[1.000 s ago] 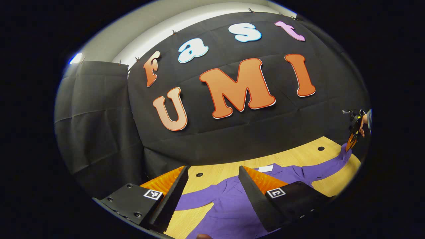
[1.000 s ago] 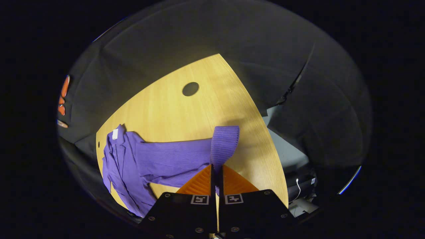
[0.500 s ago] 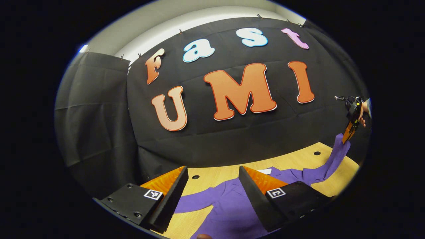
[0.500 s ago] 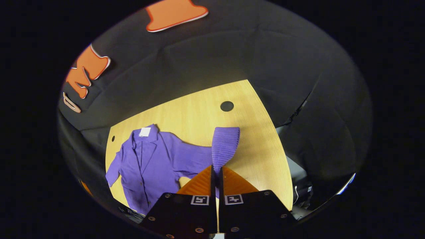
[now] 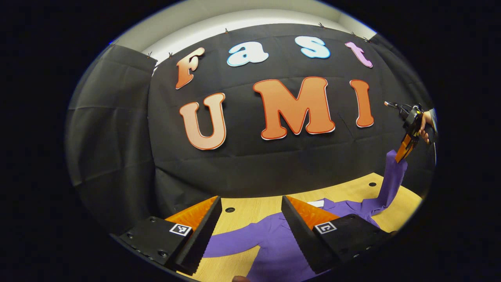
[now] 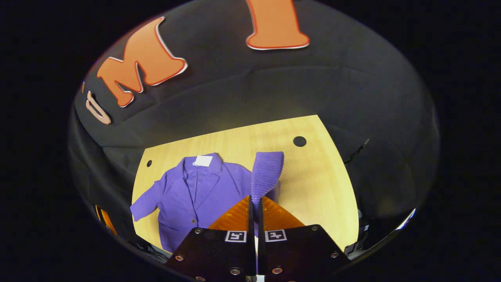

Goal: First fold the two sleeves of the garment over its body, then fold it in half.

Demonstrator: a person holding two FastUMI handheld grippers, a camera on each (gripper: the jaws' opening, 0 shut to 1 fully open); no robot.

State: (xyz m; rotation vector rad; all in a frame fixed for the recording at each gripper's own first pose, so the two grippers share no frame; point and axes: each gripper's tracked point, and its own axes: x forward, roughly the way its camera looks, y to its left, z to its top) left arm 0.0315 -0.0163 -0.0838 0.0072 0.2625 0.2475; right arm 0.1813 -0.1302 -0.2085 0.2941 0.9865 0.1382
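Right claw [image 6: 253, 201] clamped on purple garment's [image 6: 195, 188] raised sleeve [image 6: 266, 172], left claw [image 5: 250, 207] apart above wooden table [image 5: 250, 203].

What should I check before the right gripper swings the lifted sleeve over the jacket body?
1. Grip on sleeve: ok. The right gripper is shut on the purple sleeve, cuff sticking out past the fingertips.
2. Sleeve off the table: ok. In the left gripper view the sleeve hangs from the gripper above the table.
3. Jacket body flat: ok. The jacket body lies spread, collar toward the wall.
4. Landing zone free: ok. Nothing lies on the jacket body.
5. Left gripper out of the path: cannot tell. The left gripper is open above the jacket's near side; its height is unclear.
6. Other sleeve: not ok, unfolded. The other sleeve lies stretched out on the table.
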